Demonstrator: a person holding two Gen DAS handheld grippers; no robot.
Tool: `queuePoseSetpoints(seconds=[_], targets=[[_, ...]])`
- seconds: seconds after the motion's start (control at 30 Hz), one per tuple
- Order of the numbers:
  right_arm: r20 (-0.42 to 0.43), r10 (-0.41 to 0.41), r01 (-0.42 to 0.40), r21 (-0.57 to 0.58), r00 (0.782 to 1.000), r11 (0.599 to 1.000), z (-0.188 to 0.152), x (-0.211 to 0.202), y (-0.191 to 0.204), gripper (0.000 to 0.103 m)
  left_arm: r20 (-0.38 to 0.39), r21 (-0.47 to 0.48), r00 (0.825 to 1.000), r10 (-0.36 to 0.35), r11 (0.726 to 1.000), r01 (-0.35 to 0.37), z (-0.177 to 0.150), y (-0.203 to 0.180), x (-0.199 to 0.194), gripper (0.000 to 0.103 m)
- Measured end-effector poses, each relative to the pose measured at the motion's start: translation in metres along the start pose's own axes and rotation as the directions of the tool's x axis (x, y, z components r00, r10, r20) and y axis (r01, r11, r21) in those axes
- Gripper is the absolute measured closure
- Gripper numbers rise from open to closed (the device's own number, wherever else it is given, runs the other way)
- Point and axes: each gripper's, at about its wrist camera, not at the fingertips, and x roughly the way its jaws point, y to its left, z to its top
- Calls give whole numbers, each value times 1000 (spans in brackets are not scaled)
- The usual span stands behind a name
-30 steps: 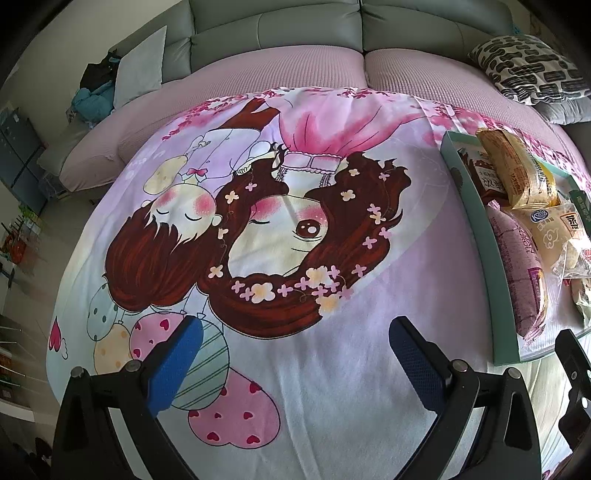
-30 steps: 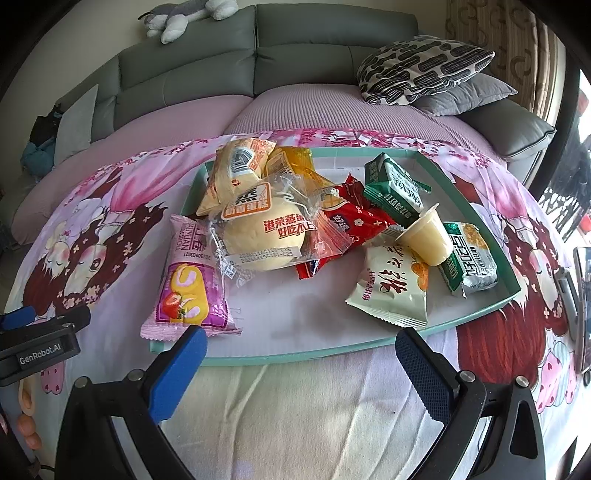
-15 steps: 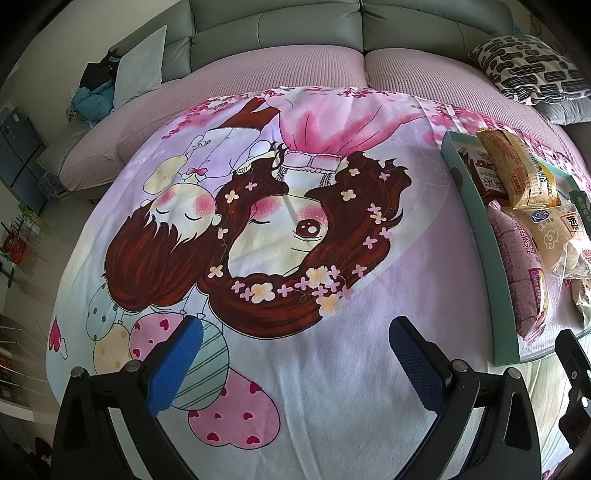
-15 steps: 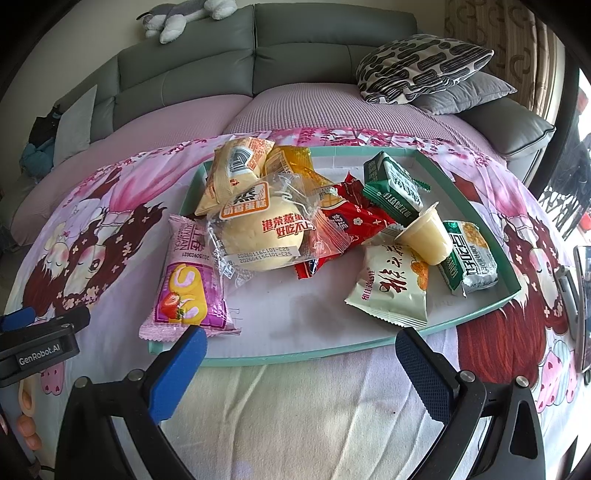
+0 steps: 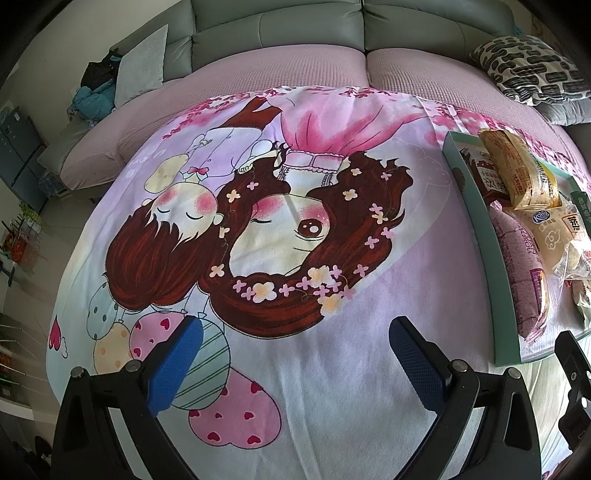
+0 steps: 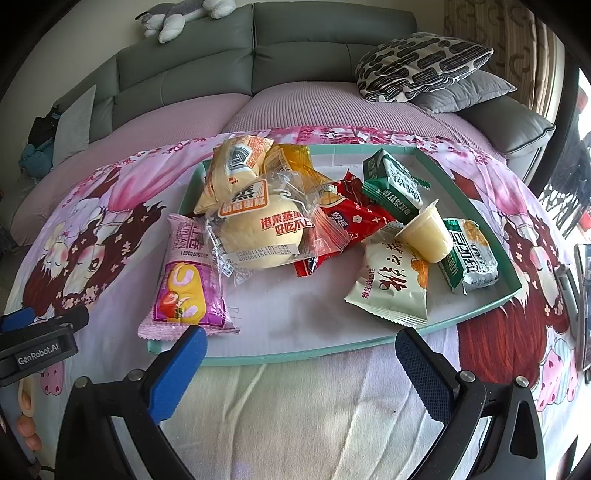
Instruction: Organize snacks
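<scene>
A teal-rimmed tray (image 6: 295, 356) lies on a cartoon-print cloth and holds several snacks. Among them are a purple cake pack (image 6: 184, 280) over the left rim, a clear-wrapped bun (image 6: 258, 236), a red packet (image 6: 351, 225), a green carton (image 6: 393, 182), a jelly cup (image 6: 426, 234), a white cracker pack (image 6: 395, 280) and a green-white pack (image 6: 471, 256). My right gripper (image 6: 299, 354) stands open just in front of the tray's near rim, holding nothing. My left gripper (image 5: 295, 347) is open over bare cloth, left of the tray (image 5: 476, 229).
The cloth (image 5: 280, 229) covers a pink mattress-like seat backed by a grey sofa (image 6: 295, 44). Patterned and grey pillows (image 6: 421, 66) lie at the back right. A plush toy (image 6: 177, 14) rests on the sofa top. A dark device (image 6: 581, 295) lies at the cloth's right edge.
</scene>
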Motion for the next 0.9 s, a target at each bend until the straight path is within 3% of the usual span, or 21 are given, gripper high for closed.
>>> queuePoseSetpoints(seconds=[0.9], targets=[[-2, 0, 0, 4, 1000, 1000, -1, 0, -2, 0, 20, 24, 1000, -13, 1000, 12, 1, -5, -6, 2]])
